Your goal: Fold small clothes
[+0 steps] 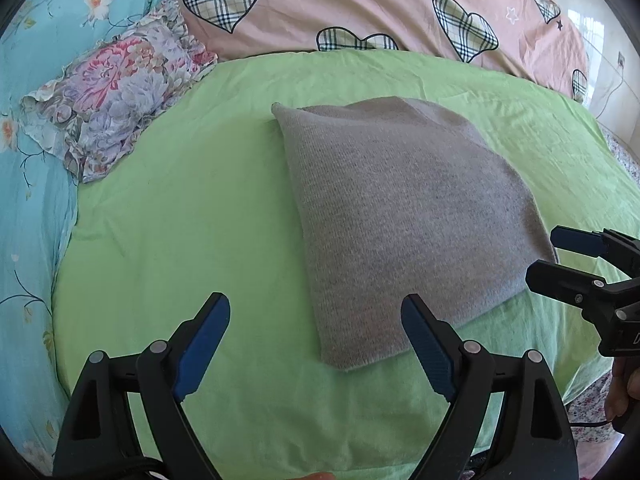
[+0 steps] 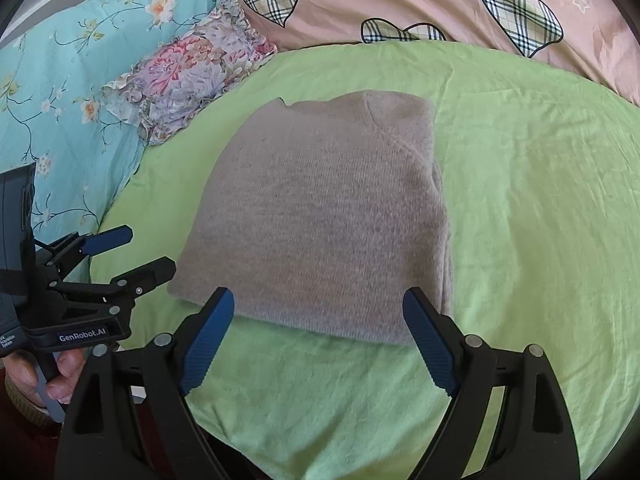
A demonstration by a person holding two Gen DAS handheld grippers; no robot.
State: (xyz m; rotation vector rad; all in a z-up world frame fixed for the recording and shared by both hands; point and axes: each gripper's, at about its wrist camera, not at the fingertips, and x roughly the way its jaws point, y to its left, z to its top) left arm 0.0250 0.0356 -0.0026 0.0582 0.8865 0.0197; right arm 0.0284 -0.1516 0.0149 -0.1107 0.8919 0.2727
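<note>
From the left wrist, the left gripper (image 1: 316,344) hangs with its jaws spread wide and empty over the green sheet (image 1: 192,208), the folded grey sweater (image 1: 400,216) lying just ahead to the right. From the right wrist, the right gripper (image 2: 318,340) is likewise spread and empty, its fingertips framing the sweater's (image 2: 320,216) near edge, beside the floral pillow (image 2: 188,76).

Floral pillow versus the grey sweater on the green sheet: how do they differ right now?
The floral pillow is patterned in pink and purple flowers; the grey sweater is plain knit. The pillow has a ruffled edge and looks plump; the sweater lies flat, folded into a neat rectangle. The pillow sits at the green sheet's far left edge against the blue floral quilt; the sweater lies mid-sheet, just ahead of both open grippers. Neither is gripped.
</note>
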